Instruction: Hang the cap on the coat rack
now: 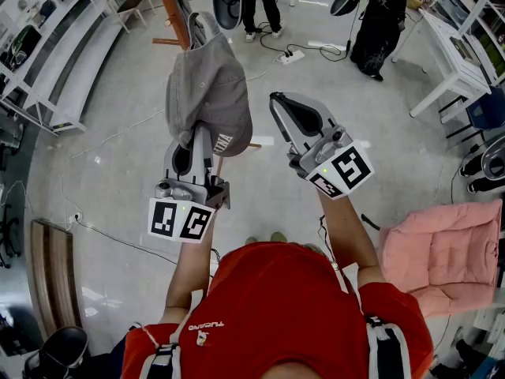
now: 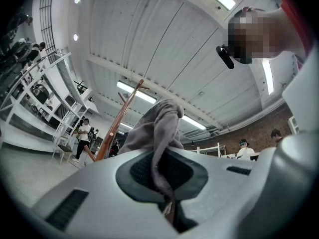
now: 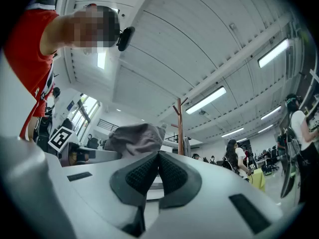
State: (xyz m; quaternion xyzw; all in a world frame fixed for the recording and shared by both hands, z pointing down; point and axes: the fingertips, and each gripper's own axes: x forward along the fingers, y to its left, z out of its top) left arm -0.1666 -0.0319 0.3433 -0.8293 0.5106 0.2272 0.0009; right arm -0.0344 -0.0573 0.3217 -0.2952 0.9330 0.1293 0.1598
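So, head view: left claw [image 1: 193,142] is holding the grey cap [image 1: 207,85] up just beside the wooden coat rack [image 1: 172,10], and right claw [image 1: 280,105] is hovering alongside. Left gripper view: pads [image 2: 188,173] are pinching the cap's fabric. Right gripper view: jaws are sitting together, nothing between them.

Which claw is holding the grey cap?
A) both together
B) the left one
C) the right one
B: the left claw is clamped shut on a fold of the grey cap, while the right claw is closed with nothing between its jaws.
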